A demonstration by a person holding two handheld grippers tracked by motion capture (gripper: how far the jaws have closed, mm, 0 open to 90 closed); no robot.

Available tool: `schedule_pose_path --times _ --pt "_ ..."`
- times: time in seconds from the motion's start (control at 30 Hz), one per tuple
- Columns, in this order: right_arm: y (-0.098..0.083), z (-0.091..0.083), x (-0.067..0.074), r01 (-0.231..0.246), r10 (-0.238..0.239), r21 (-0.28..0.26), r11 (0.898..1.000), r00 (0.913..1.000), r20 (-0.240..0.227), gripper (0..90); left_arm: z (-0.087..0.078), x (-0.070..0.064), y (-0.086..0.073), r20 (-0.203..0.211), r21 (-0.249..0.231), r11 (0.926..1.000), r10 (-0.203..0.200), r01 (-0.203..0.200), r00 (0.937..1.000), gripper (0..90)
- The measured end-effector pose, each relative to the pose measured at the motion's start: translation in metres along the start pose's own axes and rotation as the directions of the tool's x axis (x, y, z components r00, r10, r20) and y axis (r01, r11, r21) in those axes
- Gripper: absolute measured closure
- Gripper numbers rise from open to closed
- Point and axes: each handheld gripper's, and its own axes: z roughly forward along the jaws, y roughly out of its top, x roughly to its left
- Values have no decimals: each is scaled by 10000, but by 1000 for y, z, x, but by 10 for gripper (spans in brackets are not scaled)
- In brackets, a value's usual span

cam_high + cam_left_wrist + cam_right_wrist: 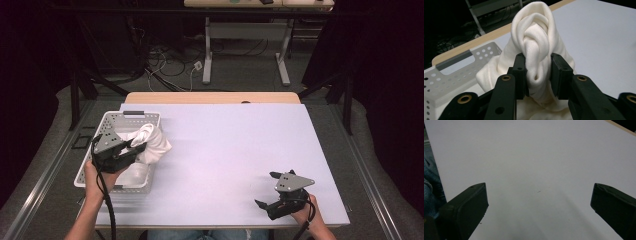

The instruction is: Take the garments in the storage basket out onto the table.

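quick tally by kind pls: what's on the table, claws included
White cloth: 1, bunched, clamped in the left claw, over the basket's edge
Perforated white basket: 1, at the table's left edge
Claws: 2, left shut on the cloth, right claw open and empty over the bare white tabletop
Total: 4

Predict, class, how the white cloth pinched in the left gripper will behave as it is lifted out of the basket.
The white cloth is probably floppy: it bunches in soft folds between the left gripper's jaws. It looks light, so it should drape over the basket rim. Its fuzzy surface suggests little slipping.
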Motion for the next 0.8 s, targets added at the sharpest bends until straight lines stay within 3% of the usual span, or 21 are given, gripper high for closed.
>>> schedule_pose_path --times 0.8 --pt "0 -1 0 27 -27 16 10000 10000 28 9 31 -25 19 830 -154 9978 655 -644 9944 684"
